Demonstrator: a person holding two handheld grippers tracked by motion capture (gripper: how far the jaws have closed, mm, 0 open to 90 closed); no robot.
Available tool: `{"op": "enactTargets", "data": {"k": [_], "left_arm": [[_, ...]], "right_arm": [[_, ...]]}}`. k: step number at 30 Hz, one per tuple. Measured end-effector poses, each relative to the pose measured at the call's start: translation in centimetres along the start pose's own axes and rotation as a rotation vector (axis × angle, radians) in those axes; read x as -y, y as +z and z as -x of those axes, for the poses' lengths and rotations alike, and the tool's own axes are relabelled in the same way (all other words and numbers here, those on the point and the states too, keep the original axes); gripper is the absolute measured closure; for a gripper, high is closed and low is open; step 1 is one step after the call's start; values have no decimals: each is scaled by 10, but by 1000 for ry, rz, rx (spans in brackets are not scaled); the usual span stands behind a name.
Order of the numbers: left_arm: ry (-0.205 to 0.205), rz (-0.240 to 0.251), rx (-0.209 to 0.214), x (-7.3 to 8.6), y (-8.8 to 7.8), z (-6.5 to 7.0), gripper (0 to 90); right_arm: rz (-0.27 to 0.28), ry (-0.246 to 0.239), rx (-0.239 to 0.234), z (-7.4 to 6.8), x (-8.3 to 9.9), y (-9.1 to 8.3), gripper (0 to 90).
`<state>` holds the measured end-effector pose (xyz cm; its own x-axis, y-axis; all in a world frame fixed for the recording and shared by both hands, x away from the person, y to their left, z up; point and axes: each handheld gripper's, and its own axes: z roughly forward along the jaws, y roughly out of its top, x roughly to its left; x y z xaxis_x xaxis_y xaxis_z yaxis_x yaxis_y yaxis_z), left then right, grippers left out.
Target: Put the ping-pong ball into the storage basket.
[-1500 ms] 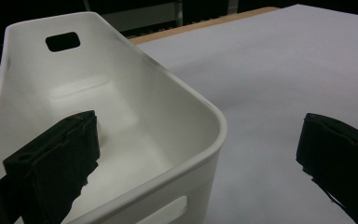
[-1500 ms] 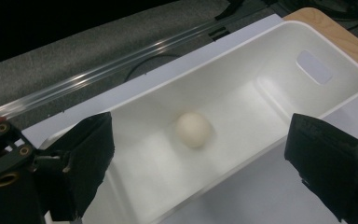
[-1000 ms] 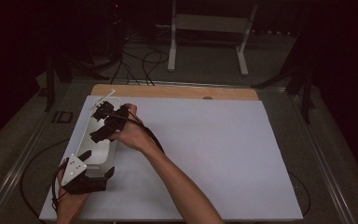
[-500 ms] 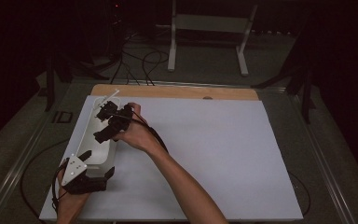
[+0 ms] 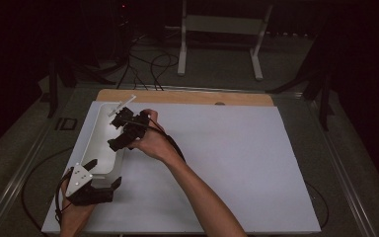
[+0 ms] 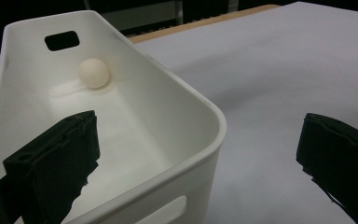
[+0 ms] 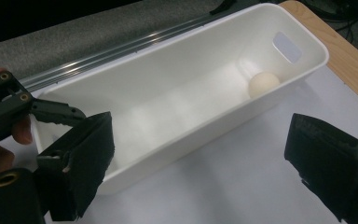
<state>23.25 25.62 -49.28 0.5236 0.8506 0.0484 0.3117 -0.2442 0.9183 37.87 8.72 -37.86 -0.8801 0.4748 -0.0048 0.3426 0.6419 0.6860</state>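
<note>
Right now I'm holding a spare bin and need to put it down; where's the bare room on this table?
The white mat is bare from the forearm across to its right edge and up to the wooden strip. The left side is crowded: the bin with a ball in it, the left gripper straddling its near end and the right gripper at its rim.

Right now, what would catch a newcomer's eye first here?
The long white bin at the left of the white table, with one pale ball lying at its far end near the handle slot. Next, the left hand-held gripper open astride the bin's near corner, and the right hand-held gripper open over its right wall.
</note>
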Motion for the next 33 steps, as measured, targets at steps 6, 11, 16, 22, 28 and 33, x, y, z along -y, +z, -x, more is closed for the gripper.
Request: {"op": "enactTargets", "data": {"k": [6, 11, 16, 22, 28, 33], "left_arm": [[2, -1, 0, 0, 0, 0, 0], [4, -3, 1, 0, 1, 0, 0], [6, -5, 1, 0, 1, 0, 0], [8, -6, 0, 0, 0, 1, 0], [6, -6, 0, 0, 1, 1, 0], [6, -5, -1, 0, 0, 1, 0]], "right_arm": [[-1, 4, 5, 5, 7, -5, 78], [-4, 14, 7, 9, 12, -8, 78], [-1, 19, 9, 12, 18, -11, 78], [4, 24, 13, 15, 24, -14, 78], [6, 35, 20, 21, 32, -17, 78], [8, 43, 25, 25, 37, -21, 78]]}}
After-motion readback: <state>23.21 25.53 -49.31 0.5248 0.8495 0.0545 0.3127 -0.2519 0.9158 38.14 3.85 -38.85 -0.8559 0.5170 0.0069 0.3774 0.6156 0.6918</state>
